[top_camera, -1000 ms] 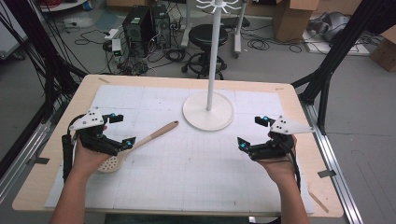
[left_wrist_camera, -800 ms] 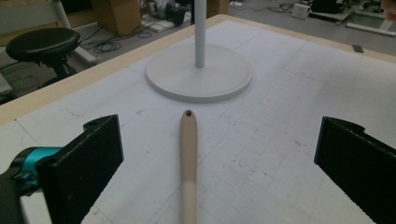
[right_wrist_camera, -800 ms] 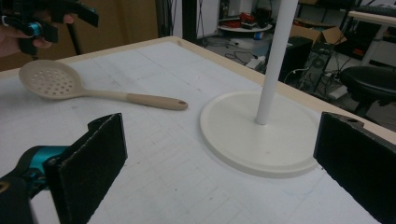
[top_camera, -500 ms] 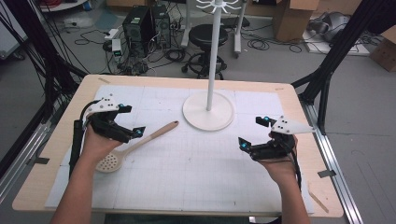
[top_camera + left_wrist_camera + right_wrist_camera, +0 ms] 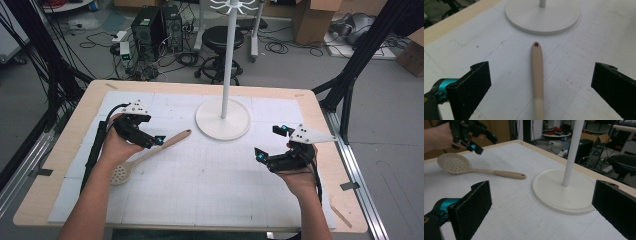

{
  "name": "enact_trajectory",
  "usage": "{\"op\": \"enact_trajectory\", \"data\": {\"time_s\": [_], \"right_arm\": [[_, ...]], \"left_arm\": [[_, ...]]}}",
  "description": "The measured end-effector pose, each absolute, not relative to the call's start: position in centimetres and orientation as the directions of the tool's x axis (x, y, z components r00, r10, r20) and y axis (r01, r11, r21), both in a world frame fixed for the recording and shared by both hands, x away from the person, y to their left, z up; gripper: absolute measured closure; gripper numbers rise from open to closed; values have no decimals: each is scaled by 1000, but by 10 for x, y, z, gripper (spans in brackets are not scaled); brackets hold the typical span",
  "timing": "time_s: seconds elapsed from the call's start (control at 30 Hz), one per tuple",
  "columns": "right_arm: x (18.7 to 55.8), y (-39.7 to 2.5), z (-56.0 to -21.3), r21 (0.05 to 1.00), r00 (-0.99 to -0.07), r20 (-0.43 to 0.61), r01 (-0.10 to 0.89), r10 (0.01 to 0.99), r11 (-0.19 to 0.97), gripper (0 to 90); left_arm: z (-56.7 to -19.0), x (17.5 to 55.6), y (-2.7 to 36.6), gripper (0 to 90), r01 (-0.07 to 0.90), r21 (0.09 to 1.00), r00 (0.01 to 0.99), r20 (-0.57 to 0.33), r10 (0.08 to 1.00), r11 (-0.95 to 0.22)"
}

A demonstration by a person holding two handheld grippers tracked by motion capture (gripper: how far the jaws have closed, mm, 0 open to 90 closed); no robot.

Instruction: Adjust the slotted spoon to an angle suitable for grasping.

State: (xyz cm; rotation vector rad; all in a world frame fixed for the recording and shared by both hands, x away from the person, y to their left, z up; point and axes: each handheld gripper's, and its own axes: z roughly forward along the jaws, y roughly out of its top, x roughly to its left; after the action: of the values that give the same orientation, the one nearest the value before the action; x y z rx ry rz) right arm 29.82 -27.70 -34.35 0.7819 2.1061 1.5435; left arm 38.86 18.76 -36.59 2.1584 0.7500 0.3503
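A beige slotted spoon (image 5: 145,157) lies flat on the white table mat (image 5: 210,190), just beside the round base of the white stand (image 5: 223,119). The spoon's handle tip, pierced by a small hole, points toward the base without touching it, and its perforated bowl lies at the end farthest from the stand.

The left gripper (image 5: 145,138) hovers over the spoon's handle on the side away from the stand. In the left gripper view its jaws are spread wide, one on either side of the handle, with clear gaps between each jaw and the spoon (image 5: 537,80). How high the jaws stand above the handle cannot be judged with confidence, though no contact is visible.

The right gripper (image 5: 272,145) sits on the opposite side of the stand from the spoon, near the base but apart from it. Its jaws are likewise spread wide and hold nothing. In the right gripper view they frame the base of the stand (image 5: 564,195), with the spoon (image 5: 474,168) lying beyond it.
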Motion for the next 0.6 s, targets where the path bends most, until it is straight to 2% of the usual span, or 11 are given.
{"op": "enact_trajectory", "data": {"time_s": [0.17, 0.2, 0.23, 0.3, 0.6], "right_arm": [[298, -275, -345, 951, -759, 0, 201, 651, 235, 15], [299, -275, -346, 950, -760, -1, 201, 650, 238, 15], [299, -275, -346, 950, -760, -1, 201, 650, 238, 15], [299, -274, -346, 949, -760, -1, 204, 650, 240, 15], [298, -275, -346, 950, -759, -1, 203, 651, 239, 15]], "left_arm": [[-372, 393, 181, 36, 419, 717, 777, 34, 629, -557], [-373, 394, 180, 122, 418, 713, 785, 30, 619, -564], [-374, 395, 179, 122, 416, 705, 796, 23, 605, -574], [-375, 396, 176, 179, 417, 686, 807, 22, 591, -596], [-385, 403, 162, 280, 434, 602, 827, 28, 561, -671]]}}
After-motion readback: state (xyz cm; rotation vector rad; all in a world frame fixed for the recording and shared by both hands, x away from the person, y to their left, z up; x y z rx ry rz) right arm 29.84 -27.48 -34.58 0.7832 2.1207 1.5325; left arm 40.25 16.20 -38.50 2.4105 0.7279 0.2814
